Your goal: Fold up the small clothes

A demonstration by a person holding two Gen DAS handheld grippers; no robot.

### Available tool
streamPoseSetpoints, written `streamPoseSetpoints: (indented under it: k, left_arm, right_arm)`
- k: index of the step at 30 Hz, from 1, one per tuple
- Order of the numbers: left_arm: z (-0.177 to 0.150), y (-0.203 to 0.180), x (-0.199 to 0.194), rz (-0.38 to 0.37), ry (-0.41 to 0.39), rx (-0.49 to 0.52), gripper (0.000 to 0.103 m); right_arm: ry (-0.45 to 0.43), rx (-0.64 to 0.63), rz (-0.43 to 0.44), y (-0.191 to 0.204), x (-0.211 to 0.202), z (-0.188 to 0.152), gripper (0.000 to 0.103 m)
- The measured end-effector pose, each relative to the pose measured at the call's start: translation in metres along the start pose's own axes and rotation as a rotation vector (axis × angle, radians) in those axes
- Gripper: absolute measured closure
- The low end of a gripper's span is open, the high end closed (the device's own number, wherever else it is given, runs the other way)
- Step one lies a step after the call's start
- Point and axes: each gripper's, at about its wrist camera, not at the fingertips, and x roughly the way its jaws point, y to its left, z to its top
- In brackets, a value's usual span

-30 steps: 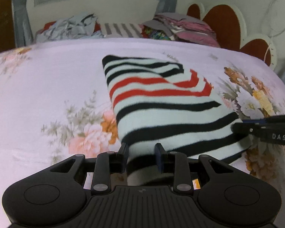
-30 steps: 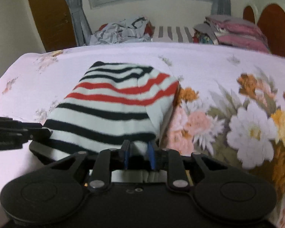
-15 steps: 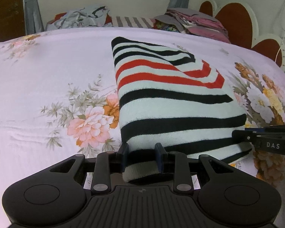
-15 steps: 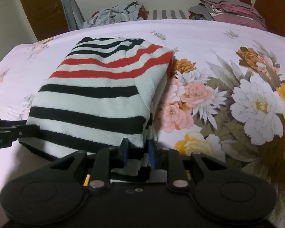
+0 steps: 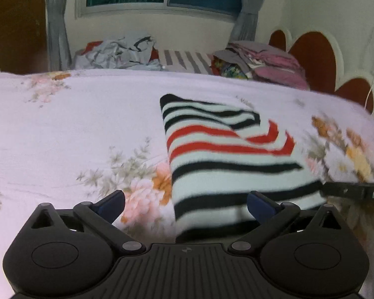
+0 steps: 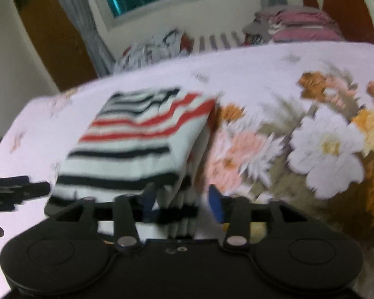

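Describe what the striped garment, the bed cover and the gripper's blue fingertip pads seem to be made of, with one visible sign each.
Striped garment: apparently a soft knit; fuzzy matte stripes, thick folded edge.
Bed cover: thin printed woven cloth, likely cotton or blend; flat floral print, fine wrinkles.
Blue pads on the left gripper: probably rubber or soft plastic; smooth, dull surface. Blur leaves this uncertain.

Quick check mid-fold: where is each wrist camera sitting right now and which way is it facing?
Left wrist: on the left hand-held gripper, low over the bed, facing the window; its open fingers straddle the folded striped sweater's near-left corner.
Right wrist: on the right hand-held gripper, tilted and blurred, at the sweater's near-right corner; fingers open, a bit of the person's hand at far left.
Shared: sweater, bed, clothes piles; each view shows the other gripper's tip.
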Motion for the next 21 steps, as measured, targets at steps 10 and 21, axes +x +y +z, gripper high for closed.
streamPoseSetpoints:
  k: [10, 21]
  left_arm:
    - [0.027, -0.005, 0.066, -0.054, 0.098, -0.039, 0.001]
    - [0.019, 0.01, 0.097, -0.171, 0.197, -0.148, 0.001]
  right_arm:
    - [0.051, 0.202, 0.099, -0.034, 0.053, 0.03, 0.049]
    - [0.144, 0.393, 0.302, -0.073, 0.081, 0.022, 0.042]
